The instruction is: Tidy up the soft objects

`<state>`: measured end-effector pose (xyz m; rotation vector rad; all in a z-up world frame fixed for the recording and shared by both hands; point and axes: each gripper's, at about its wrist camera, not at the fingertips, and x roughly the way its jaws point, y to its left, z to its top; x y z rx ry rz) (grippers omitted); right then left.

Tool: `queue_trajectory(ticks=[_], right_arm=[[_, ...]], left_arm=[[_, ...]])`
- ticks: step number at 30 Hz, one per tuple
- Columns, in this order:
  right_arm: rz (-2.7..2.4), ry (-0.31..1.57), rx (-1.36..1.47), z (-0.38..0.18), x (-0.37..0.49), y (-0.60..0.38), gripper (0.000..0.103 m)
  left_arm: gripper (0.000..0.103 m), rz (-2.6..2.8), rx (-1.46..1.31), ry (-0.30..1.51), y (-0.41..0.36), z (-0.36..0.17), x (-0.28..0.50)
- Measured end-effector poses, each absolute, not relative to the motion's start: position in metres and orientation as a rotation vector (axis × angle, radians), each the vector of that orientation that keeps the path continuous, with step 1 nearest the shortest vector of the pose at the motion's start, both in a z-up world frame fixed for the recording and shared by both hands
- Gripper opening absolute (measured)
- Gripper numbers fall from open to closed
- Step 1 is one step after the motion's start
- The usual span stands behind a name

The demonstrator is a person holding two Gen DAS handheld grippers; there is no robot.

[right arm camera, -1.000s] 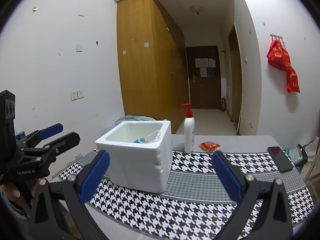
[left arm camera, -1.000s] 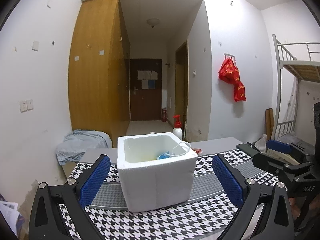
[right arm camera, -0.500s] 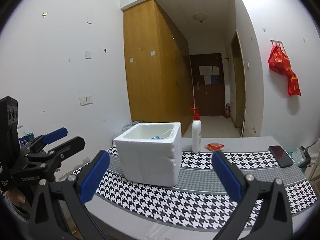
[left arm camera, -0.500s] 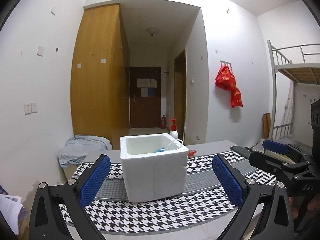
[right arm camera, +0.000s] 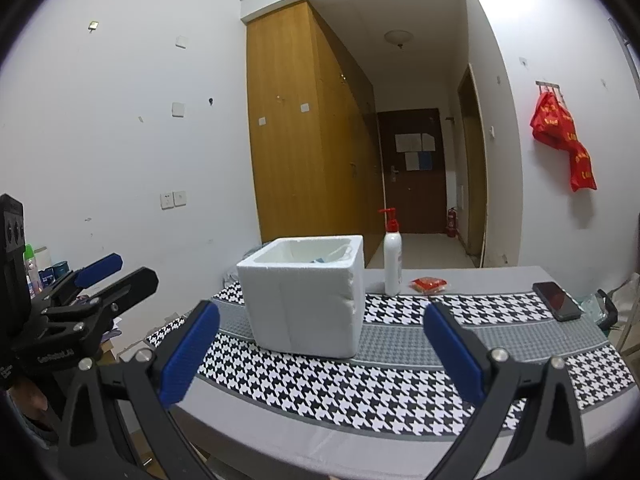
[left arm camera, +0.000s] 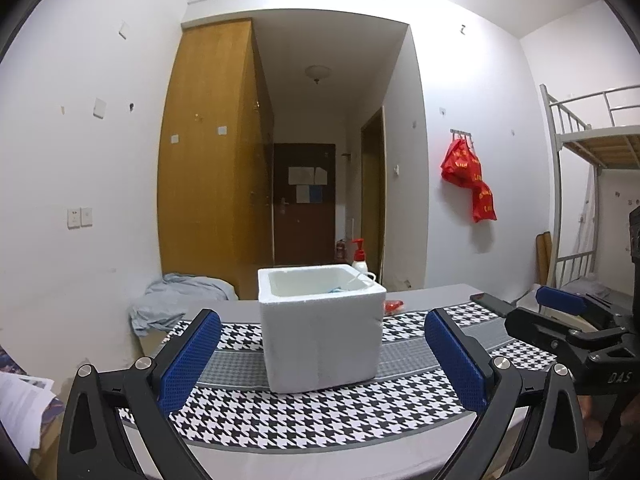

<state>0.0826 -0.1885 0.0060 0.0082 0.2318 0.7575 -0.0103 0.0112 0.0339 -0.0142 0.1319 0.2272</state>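
A white foam box (left arm camera: 322,342) stands on the houndstooth cloth (left arm camera: 304,408); it also shows in the right wrist view (right arm camera: 306,300). A blue soft item (left arm camera: 335,289) with a white loop lies inside it, mostly hidden by the wall. A small red packet (right arm camera: 429,284) lies on the grey table behind the box. My left gripper (left arm camera: 322,354) is open and empty, held back near the table's front edge. My right gripper (right arm camera: 320,354) is open and empty, also back at the front edge, and it shows at the right of the left wrist view (left arm camera: 560,312).
A white pump bottle (right arm camera: 393,258) with a red top stands behind the box. A black phone (right arm camera: 556,300) lies at the table's right. A grey cloth heap (left arm camera: 180,296) lies beyond the table's left end. A bunk bed (left arm camera: 592,184) stands at the right.
Both grippers have drawn back from the box and risen; the box looks smaller and farther away. Both stay open and empty.
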Motion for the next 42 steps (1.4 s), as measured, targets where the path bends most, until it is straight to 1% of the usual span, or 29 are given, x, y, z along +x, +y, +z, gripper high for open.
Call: queue_trajectory(ticks=[17, 23, 42], right_arm=[[0.716, 0.217, -0.011, -0.017, 0.054, -0.197, 0.103], [0.714, 0.204, -0.028, -0.019, 0.038, -0.192, 0.103], [0.704, 0.224, -0.046, -0.028, 0.037, -0.188, 0.103]], left_arm=[[0.102, 0.252, -0.050, 0.128, 0.008, 0.006, -0.041], [0.102, 0.245, -0.066, 0.120, 0.012, 0.003, -0.057], [0.102, 0.248, -0.038, 0.170, 0.011, 0.000, -0.051]])
